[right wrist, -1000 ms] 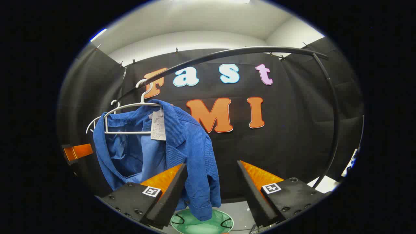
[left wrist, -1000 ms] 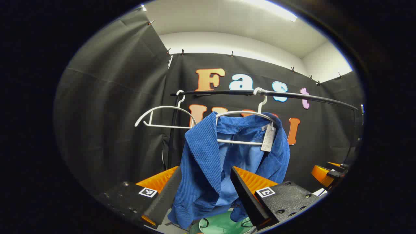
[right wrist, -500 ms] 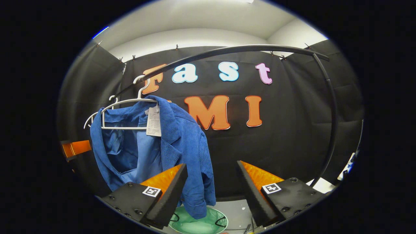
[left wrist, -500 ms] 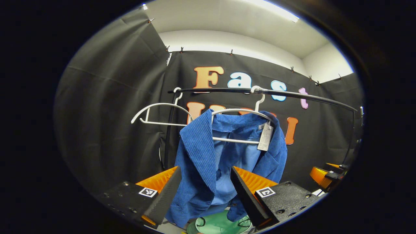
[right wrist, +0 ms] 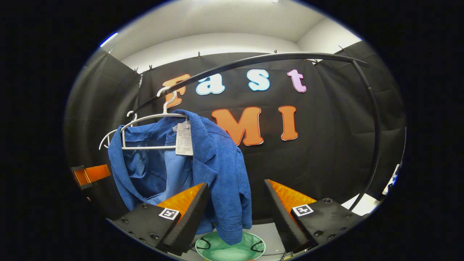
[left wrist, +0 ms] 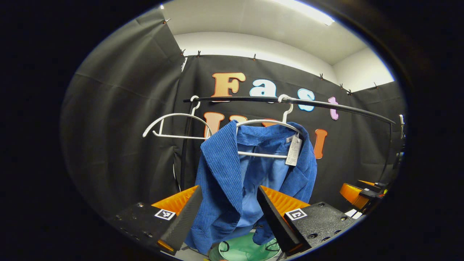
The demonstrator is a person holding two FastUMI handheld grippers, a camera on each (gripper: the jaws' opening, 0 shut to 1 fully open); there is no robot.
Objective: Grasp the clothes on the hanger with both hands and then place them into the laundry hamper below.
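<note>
A blue corduroy jacket point(left wrist: 232, 181) point(right wrist: 214, 170) with a paper tag hangs on a white hanger point(left wrist: 266, 125) point(right wrist: 152, 119) from a black rail point(left wrist: 326, 107) point(right wrist: 253, 59). Below it sits a green laundry hamper point(left wrist: 246, 250) point(right wrist: 230, 250). My left gripper point(left wrist: 227, 214) is open, short of the jacket, whose left front panel shows between its fingers. My right gripper point(right wrist: 235, 214) is open too, with the jacket's right sleeve just inside its left finger; whether it touches I cannot tell. The right gripper also shows at the far right of the left gripper view point(left wrist: 359, 192), and the left one at the left edge of the right gripper view point(right wrist: 90, 174).
A second, bare white hanger point(left wrist: 174, 125) point(right wrist: 108, 136) hangs left of the jacket near the rail's upright post point(left wrist: 185, 152). The rail bends down into another post point(right wrist: 375, 137) on the right. Black cloth walls close the booth behind and at the sides.
In the left gripper view the jacket and rail have drifted slightly left and up. In the right gripper view the jacket shifted a little right and lower than half a second ago. Both grippers stayed open.
</note>
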